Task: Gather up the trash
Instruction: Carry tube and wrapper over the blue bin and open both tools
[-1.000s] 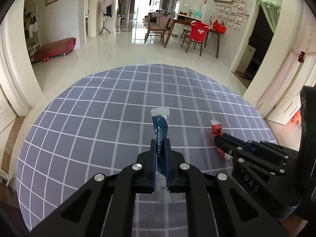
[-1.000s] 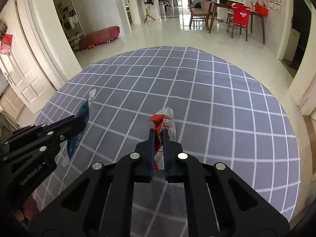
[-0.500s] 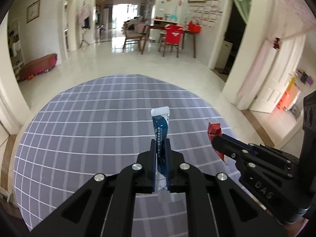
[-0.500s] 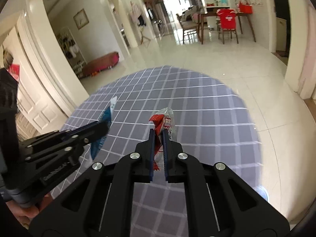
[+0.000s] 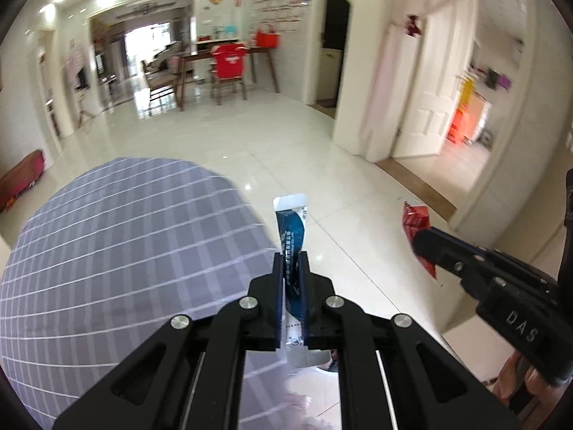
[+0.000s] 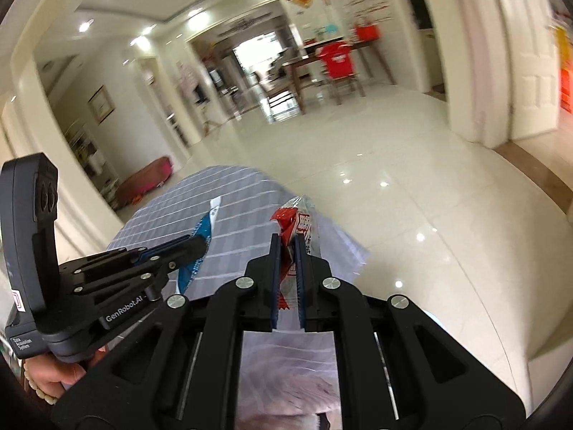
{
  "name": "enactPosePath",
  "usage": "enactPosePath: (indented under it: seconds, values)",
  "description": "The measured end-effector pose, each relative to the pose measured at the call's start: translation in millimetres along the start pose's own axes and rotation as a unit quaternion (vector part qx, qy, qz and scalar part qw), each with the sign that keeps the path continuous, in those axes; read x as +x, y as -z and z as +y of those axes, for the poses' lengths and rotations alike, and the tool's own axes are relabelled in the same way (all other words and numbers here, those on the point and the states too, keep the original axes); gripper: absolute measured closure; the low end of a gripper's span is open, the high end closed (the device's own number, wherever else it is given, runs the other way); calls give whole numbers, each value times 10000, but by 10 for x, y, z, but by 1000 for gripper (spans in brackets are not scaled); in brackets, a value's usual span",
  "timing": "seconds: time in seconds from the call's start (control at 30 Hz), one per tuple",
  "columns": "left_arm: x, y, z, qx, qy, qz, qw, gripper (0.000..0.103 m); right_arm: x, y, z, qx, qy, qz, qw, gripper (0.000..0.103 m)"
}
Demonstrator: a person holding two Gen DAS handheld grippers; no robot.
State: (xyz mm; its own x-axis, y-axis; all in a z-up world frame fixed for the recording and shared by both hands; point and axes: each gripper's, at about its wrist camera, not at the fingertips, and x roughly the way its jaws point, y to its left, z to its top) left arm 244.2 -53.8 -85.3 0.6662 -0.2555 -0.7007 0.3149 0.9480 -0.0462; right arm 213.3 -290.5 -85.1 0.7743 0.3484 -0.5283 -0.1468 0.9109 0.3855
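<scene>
The left gripper (image 5: 290,263) is clamped on a blue-and-white sachet (image 5: 292,227), the right gripper (image 6: 286,247) on a red-and-white wrapper (image 6: 298,227), both held beyond the checked tablecloth's (image 5: 107,251) edge, above the tiled floor (image 5: 322,150).

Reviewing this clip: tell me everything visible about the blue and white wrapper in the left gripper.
The blue and white wrapper is a narrow, flat sachet, apparently foil or plastic, with a white crimped top end, a dark blue body bearing small print, and a silvery bottom end. It stands nearly upright, clamped between the shut fingers of the left gripper, jutting out above and below them. It hangs in the air by the checked tablecloth, touching nothing else.
</scene>
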Motion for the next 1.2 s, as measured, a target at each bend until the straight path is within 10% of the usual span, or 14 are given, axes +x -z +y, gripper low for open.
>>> enactPosePath:
  seconds: [0.47, 0.6, 1.2]
  values:
    - [501, 80, -1138, 733, 484, 340, 9956, 93, -667, 333, -1024, 878, 618, -423, 9933, 95]
    - [525, 76, -1260, 702, 234, 265, 9969, 29, -776, 396, -1181, 1031, 739, -518, 9906, 95]
    - [344, 73, -1146, 849, -237, 84, 9961, 25, -607, 397, -1116, 1059, 599, -303, 9921, 95]
